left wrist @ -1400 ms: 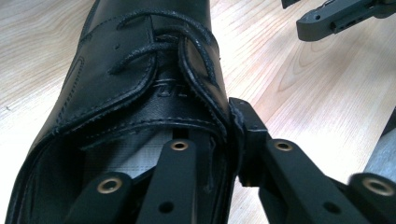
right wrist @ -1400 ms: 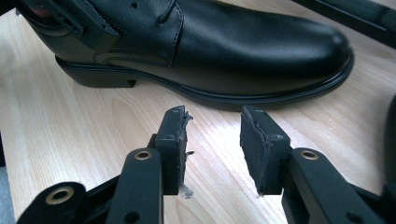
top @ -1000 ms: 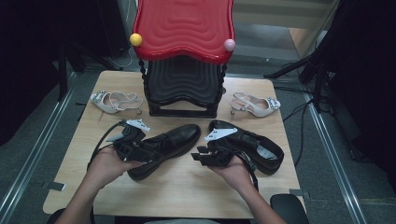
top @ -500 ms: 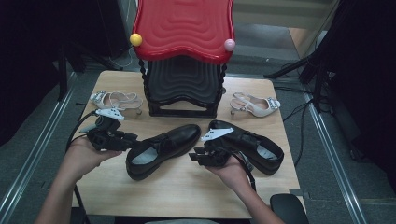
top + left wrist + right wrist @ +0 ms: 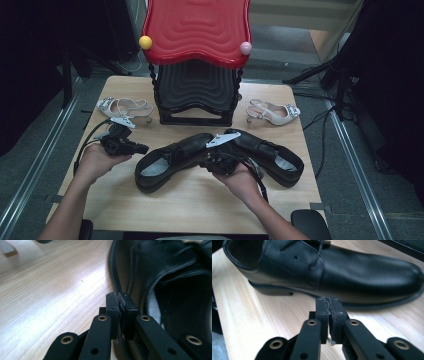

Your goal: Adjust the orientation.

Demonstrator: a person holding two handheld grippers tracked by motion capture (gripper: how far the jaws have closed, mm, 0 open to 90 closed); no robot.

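Observation:
Two black leather shoes lie on the wooden table [image 5: 200, 210]: the left shoe [image 5: 172, 159] and the right shoe [image 5: 272, 156]. My left gripper [image 5: 141, 148] rests low at the left shoe's heel side, just clear of it. Its jaws have just been closing and now meet with nothing between the pads [image 5: 113, 305]; the left shoe [image 5: 162, 290] lies close on the right. My right gripper [image 5: 204, 161] sits between the two shoes. Its jaws have also just been closing and stand shut and empty [image 5: 328, 307], a little short of the left shoe's [image 5: 337, 270] sole edge.
A red-topped black shoe rack [image 5: 197, 60] stands at the back middle of the table. One pale sandal [image 5: 122, 107] lies to its left and another pale sandal [image 5: 272, 112] to its right. Bare wood stretches along the near edge.
My left hand pulled away leftward from the left shoe's heel and sank toward the table. Both grippers' jaws went from apart to closed. The right hand barely shifted.

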